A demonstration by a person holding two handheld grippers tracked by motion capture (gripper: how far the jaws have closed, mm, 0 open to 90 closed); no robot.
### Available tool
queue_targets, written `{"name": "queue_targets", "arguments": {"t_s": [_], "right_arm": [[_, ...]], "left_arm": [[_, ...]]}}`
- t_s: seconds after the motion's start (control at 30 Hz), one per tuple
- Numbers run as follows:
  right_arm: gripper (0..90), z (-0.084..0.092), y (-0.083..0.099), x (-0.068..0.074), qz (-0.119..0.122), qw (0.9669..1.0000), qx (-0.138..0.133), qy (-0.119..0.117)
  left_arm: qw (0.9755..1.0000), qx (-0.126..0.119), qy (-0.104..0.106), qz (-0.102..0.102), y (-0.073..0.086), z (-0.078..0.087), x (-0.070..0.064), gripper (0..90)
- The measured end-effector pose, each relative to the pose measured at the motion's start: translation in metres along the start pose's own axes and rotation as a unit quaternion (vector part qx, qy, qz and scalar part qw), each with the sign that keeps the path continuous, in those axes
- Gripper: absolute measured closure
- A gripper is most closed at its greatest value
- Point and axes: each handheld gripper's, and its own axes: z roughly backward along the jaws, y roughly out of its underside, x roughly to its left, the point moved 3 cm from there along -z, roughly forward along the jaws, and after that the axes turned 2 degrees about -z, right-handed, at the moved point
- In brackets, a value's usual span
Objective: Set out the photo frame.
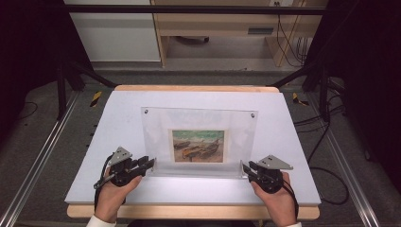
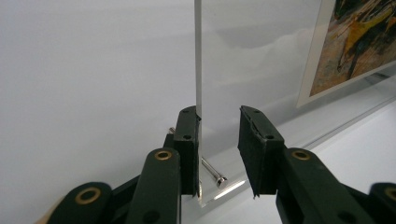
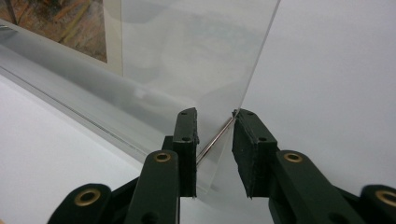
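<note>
I'm at the grasp step: both claws sit at the near bottom corners of the clear picture frame (image 1: 198, 142), which stands tilted back on the white surface (image 1: 118, 113), near its middle, w/ its lower edge toward me.

My left claw (image 1: 150, 163) is partly open, jaws astride the frame's left edge. In the left gripper view the left claw (image 2: 218, 140) has one jaw touching the pane's face, while the other stands off w/ a clear gap, so nothing is gripped yet. A small metal pin (image 2: 212, 173) sticks out of the frame's corner just below the jaws.

My right claw (image 1: 245, 166) is likewise partly open at the frame's right edge. In the right gripper view the right claw (image 3: 215, 135) straddles the pane's edge; the far jaw seems to touch the corner, but the clear pane makes that hard to judge. A thin metal rod (image 3: 215, 140) crosses betw. the jaws.

Next move, I judge: close both claws evenly on the pane, above the pins, then lift together and level so it doesn't twist or slip.

As for what holds what: the frame is the only holder here, and inside it sits a print (image 1: 198, 146) of boats on a beach, sandwiched betw. the clear sheets, low and centred.
</note>
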Motion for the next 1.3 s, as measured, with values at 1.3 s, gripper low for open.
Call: {"name": "queue_targets", "arguments": {"t_s": [1.3], "right_arm": [[71.5,0.0039,0.0084,0.0039,0.003,0.9999,0.015,-0.001]], "left_arm": [[0.9994,0.022,-0.002,-0.025,0.0079,0.0026,-0.0068,65.0]]}}
